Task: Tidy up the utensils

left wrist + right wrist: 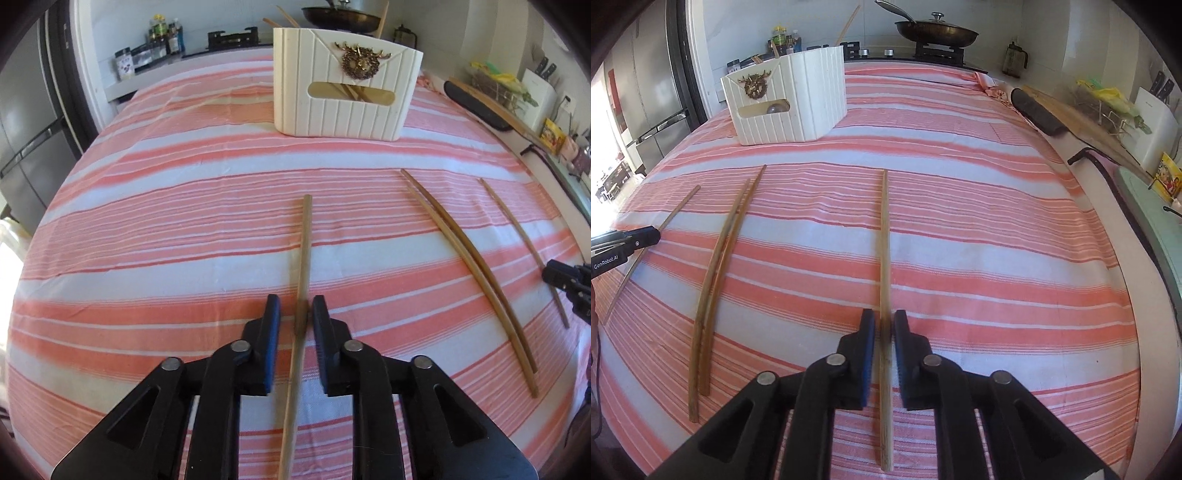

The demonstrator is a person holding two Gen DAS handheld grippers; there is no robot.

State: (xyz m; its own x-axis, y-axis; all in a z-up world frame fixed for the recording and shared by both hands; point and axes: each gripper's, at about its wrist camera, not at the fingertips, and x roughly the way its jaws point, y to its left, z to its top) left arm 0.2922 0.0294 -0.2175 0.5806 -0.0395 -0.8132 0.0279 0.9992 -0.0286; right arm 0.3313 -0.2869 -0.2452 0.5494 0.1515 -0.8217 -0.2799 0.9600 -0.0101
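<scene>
My left gripper (pixel 296 312) straddles 1 straight bamboo chopstick (pixel 303 254), its right pad touching the stick and the left pad standing clear, while my right gripper (pixel 884 326) brackets another chopstick (pixel 884 236) with a sliver of gap each side, pinching nothing. Between them 2 longer, curved chopsticks (pixel 718 258) lie side by side on the pink-and-white striped cloth (pixel 960 240); 4 sticks lie loose in all. Beyond stands 1 ribbed white holder (pixel 343 85) with a gilt emblem, more sticks showing through its slot, and 1 lidded pan (pixel 936 33) behind.
</scene>
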